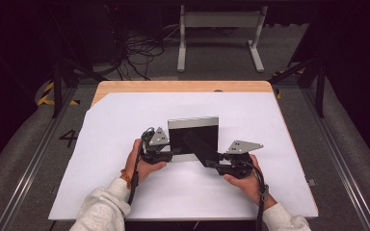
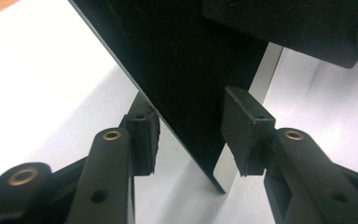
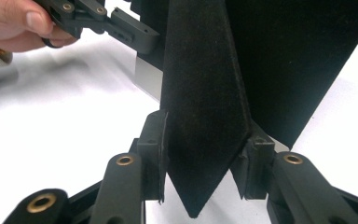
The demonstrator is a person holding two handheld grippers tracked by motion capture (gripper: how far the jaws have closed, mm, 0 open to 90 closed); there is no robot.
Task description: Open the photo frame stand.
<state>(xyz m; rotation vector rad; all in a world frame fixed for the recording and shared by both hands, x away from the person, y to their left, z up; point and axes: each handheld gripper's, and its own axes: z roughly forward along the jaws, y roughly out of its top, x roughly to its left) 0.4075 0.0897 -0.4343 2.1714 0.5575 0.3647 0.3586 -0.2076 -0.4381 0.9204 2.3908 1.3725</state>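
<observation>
The flat silver-edged picture frame with black velvety backboard, lying mid-bench, looks light, stiff and breakable: right fingers clamp its hinged black stand flap, left fingers straddle its corner, apart.

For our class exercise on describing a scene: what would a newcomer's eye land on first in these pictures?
First, the black-backed picture frame with its silver edge, mid-table on the white sheet. Next, its black fold-out stand, gripped on both sides by the pads of the right gripper. The left gripper straddles the frame's lower edge, its pads not pressing.
</observation>
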